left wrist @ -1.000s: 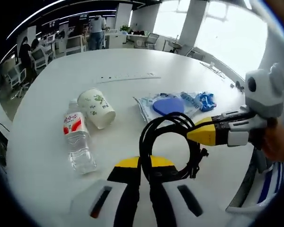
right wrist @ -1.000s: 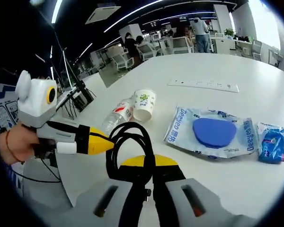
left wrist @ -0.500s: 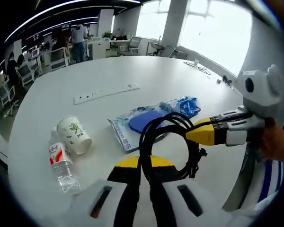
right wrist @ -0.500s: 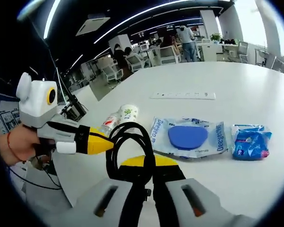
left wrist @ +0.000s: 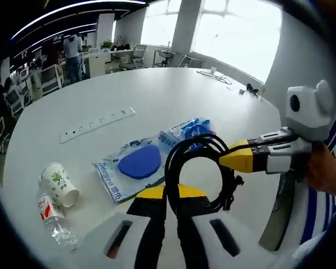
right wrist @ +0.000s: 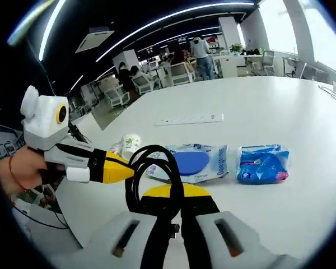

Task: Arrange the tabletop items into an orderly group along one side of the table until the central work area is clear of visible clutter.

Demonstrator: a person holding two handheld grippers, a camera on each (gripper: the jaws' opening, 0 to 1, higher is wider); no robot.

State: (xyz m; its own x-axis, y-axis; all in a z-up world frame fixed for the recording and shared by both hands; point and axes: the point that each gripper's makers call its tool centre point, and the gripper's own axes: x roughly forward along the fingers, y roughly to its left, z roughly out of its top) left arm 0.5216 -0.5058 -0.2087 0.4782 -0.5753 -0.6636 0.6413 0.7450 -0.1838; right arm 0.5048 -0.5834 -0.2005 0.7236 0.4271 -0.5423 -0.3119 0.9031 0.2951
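Black coiled cable [left wrist: 200,175] is hanging above the white worktop [left wrist: 157,95], pinched from two sides. The left gripper [left wrist: 167,197] is clenching the coil at its lower edge; the right gripper [left wrist: 227,158], seen in the left gripper view, is grasping the coil's right side. In the right gripper view the right gripper [right wrist: 173,197] is closed on the loop, and the left gripper [right wrist: 126,166] is biting it from the left. Beyond the coil, a clear packet with a blue pad [left wrist: 135,164] is lying flat, a blue pack [left wrist: 193,128] just beside it. A paper cup [left wrist: 58,183] and water bottle [left wrist: 53,219] are lying on their sides, touching. A white power strip [left wrist: 97,124] is resting farther off.
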